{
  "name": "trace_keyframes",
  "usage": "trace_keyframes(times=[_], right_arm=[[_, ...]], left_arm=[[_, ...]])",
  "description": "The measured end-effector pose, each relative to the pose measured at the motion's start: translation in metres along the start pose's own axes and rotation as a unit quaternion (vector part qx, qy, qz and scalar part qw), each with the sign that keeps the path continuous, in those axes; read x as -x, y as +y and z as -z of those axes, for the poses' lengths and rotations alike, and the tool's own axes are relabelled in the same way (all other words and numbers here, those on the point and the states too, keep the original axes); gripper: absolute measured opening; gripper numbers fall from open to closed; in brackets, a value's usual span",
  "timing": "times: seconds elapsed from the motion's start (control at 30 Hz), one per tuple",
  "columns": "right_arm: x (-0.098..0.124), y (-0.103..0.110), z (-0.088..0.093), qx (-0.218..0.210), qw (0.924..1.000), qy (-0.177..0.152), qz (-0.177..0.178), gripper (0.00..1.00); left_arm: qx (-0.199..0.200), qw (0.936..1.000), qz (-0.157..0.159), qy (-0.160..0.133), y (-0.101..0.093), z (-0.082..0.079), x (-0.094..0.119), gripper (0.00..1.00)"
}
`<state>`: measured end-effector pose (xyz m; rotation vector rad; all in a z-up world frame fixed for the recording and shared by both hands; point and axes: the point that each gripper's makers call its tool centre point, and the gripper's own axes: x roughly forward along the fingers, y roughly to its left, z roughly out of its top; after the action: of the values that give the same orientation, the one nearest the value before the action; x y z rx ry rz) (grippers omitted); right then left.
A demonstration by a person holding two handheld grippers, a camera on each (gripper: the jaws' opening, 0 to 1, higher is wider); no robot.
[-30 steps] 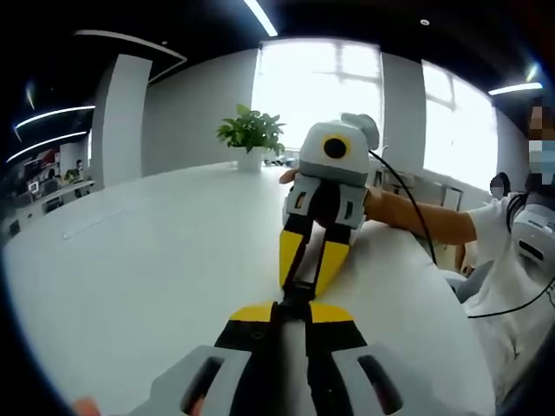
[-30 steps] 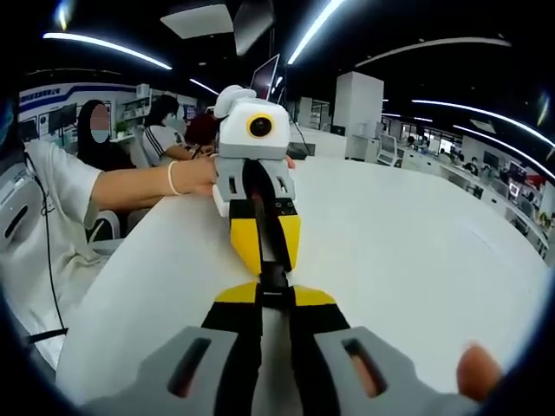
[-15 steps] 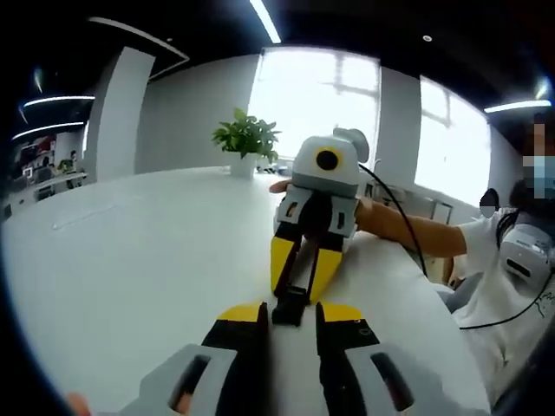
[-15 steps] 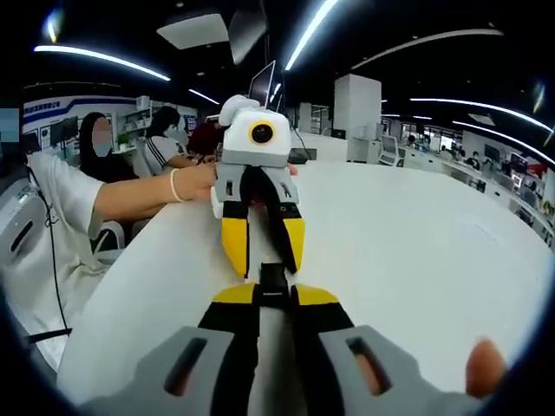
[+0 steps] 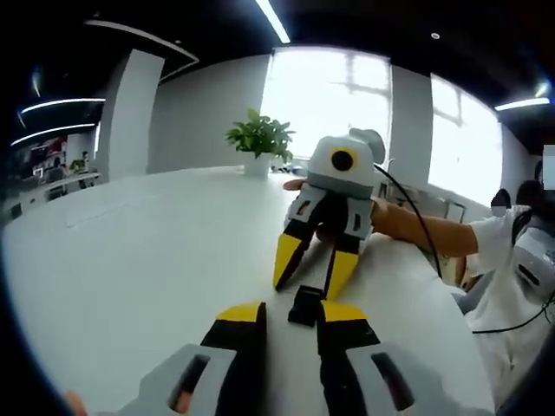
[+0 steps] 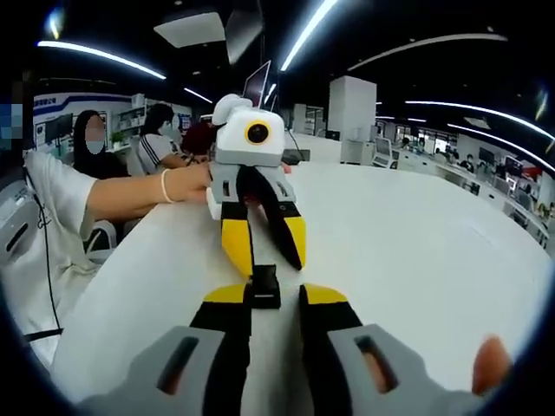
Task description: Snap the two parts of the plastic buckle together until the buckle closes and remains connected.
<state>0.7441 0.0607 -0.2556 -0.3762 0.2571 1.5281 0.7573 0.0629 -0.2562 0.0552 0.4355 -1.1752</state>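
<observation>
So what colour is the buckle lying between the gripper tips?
Black; the buckle shows best in the right gripper view.

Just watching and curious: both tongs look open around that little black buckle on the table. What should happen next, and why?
Probably draw both tongs back. The black buckle lies on the white table, seemingly as one piece, and the left tongs and right tongs stand open beside it, so the joining looks done.

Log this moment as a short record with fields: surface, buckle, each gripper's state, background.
surface: white table
buckle: black plastic buckle lying on the table between the two grippers, free of both
left gripper: jaws open, tips beside the buckle
right gripper: jaws open
background: potted plant at the table's far edge
</observation>
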Motion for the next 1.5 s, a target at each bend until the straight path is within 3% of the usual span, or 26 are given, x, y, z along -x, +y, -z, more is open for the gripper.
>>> trace_keyframes(times=[0.33, 0.67, 0.8, 1.13, 1.5], right_arm=[[-0.003, -0.025, 0.001, -0.029, 0.9994, 0.004, 0.02, 0.19], [-0.009, -0.068, 0.007, -0.064, 0.9957, 0.006, 0.066, 0.19], [-0.008, -0.08, 0.009, -0.074, 0.9935, 0.004, 0.086, 0.19], [-0.007, -0.082, 0.008, -0.08, 0.9922, 0.005, 0.095, 0.2], [-0.002, -0.077, -0.004, -0.066, 0.9929, -0.006, 0.099, 0.21]], left_arm=[[0.011, 0.9992, -0.028, 0.026, 0.02, -0.005, -0.003, 0.21], [0.025, 0.997, -0.07, 0.022, 0.064, -0.015, -0.003, 0.21], [0.023, 0.9965, -0.077, 0.021, 0.07, -0.014, -0.005, 0.21], [0.025, 0.9949, -0.096, 0.016, 0.086, -0.018, -0.002, 0.22], [0.02, 0.9946, -0.1, 0.018, 0.085, -0.017, 0.0, 0.24]])
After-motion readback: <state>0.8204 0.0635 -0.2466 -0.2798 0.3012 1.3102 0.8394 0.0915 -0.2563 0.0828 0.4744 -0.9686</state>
